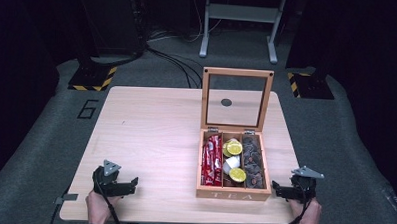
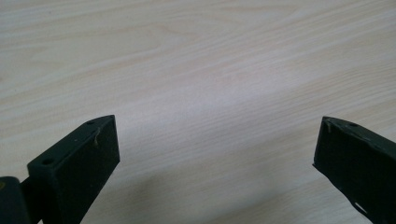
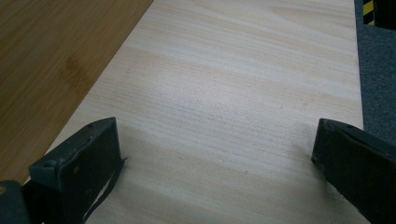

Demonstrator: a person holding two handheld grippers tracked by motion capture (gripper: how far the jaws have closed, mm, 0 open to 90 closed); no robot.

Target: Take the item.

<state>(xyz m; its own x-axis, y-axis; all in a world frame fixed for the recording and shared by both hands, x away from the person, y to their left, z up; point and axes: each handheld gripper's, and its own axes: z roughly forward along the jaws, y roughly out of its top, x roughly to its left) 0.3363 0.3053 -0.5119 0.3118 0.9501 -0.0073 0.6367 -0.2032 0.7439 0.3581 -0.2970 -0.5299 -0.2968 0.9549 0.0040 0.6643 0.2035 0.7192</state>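
My black left hand-held gripper (image 1: 134, 181) and black right hand-held gripper (image 1: 275, 186) sit over the pale wood-grain surface (image 1: 150, 135). The tan wooden tea box (image 1: 233, 194) holds red packets (image 1: 211, 160), yellow-green lime halves (image 1: 234, 148) and dark brown pieces (image 1: 253, 161).

L gripper (image 2: 215, 140) jaws wide apart over bare wood table (image 2: 201, 65)
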